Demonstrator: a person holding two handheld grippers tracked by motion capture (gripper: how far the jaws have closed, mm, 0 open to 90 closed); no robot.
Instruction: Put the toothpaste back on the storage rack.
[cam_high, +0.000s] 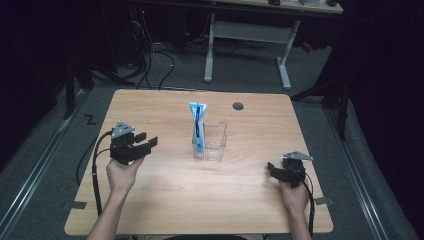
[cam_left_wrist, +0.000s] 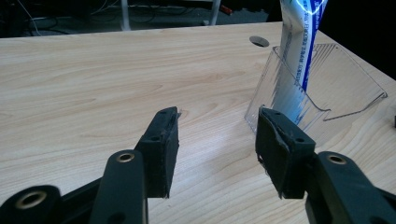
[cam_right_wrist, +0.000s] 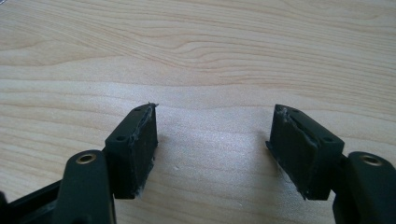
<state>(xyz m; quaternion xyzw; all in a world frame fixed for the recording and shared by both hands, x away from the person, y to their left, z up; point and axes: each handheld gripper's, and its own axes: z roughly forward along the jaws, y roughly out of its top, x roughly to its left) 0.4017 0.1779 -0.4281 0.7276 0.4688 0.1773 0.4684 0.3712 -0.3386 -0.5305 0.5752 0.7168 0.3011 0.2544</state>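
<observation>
where the wooden table (cam_high: 165, 200) stands under the lamp, two hand-held tools are on record, both idle. item one, left gripper (cam_high: 141, 146): held in the person's left hand (cam_high: 121, 175) above the table's left half, black jaws set apart with a plain gap of bare wood between them, nothing held, nothing touched; seen also in the left gripper view (cam_left_wrist: 217, 135), where its pads point toward the clear plastic bin (cam_left_wrist: 327, 88) but stop short of it. item two, right gripper (cam_high: 272, 169): held in the person's right hand (cam_high: 294, 195) near the table's right front edge, jaws likewise spread, empty, with bare wood grain showing between the pads in the right gripper view (cam_right_wrist: 212, 135); whether the tips rest on the surface cannot be told. item three, clear plastic bin (cam_high: 214, 142): standing at the middle of the table, between the two tools and well apart from the right one. item four, blue-and-white pouch (cam_high: 198, 125): upright inside the bin, leaning at its left wall, top rising well above the rim; also in the left gripper view (cam_left_wrist: 299, 42). item five, round dark cable hole (cam_high: 238, 106): in the tabletop behind the bin.
</observation>
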